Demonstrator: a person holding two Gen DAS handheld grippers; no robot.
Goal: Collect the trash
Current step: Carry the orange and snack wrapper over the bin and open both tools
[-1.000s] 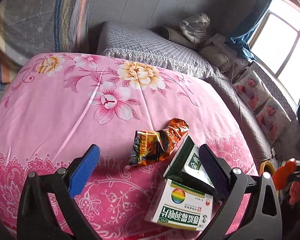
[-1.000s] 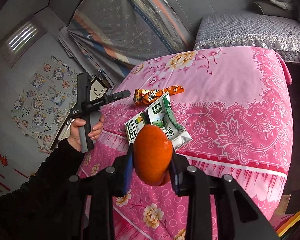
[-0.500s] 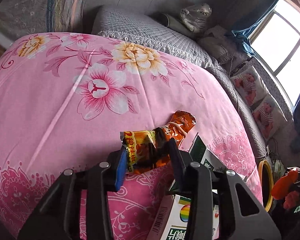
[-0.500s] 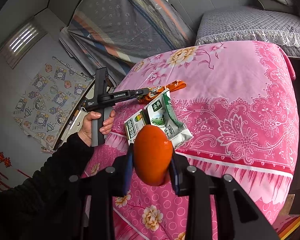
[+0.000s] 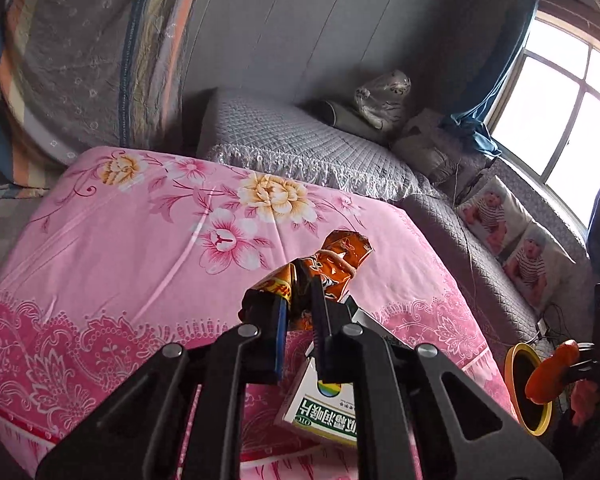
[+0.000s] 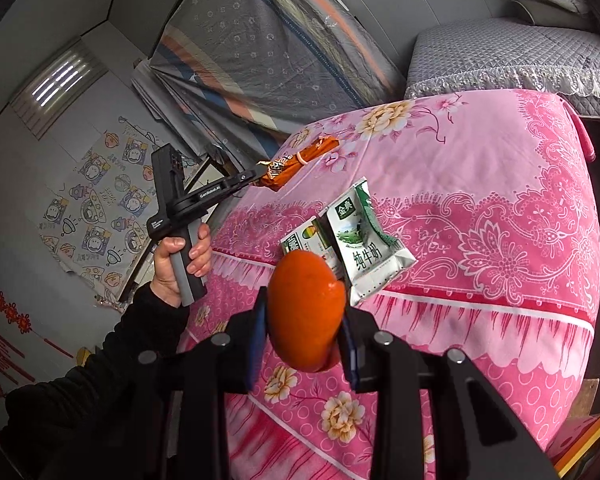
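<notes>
A crumpled orange snack wrapper (image 5: 336,264) hangs above the pink flowered bedspread (image 5: 120,260). My left gripper (image 5: 298,300) is closing on it, and its pads pinch the wrapper's near end. The right wrist view shows that wrapper (image 6: 296,160) lifted off the bed at the tip of the left gripper (image 6: 256,170), which a hand holds. My right gripper (image 6: 302,332) is shut on a smooth orange piece (image 6: 304,304) like fruit peel. A flattened green-and-white milk carton (image 6: 360,240) and a medicine box (image 6: 304,240) lie near the bed's edge.
A yellow-rimmed bin (image 5: 528,388) stands on the floor to the right of the bed, beside the right gripper's orange piece (image 5: 552,372). A grey quilted couch (image 5: 300,140) runs behind the bed. Folded mattresses (image 6: 260,48) lean against the wall.
My left gripper went from wide open over the wrapper to pinching it, then rose with it off the bedspread. The right gripper kept its hold and hardly moved.
</notes>
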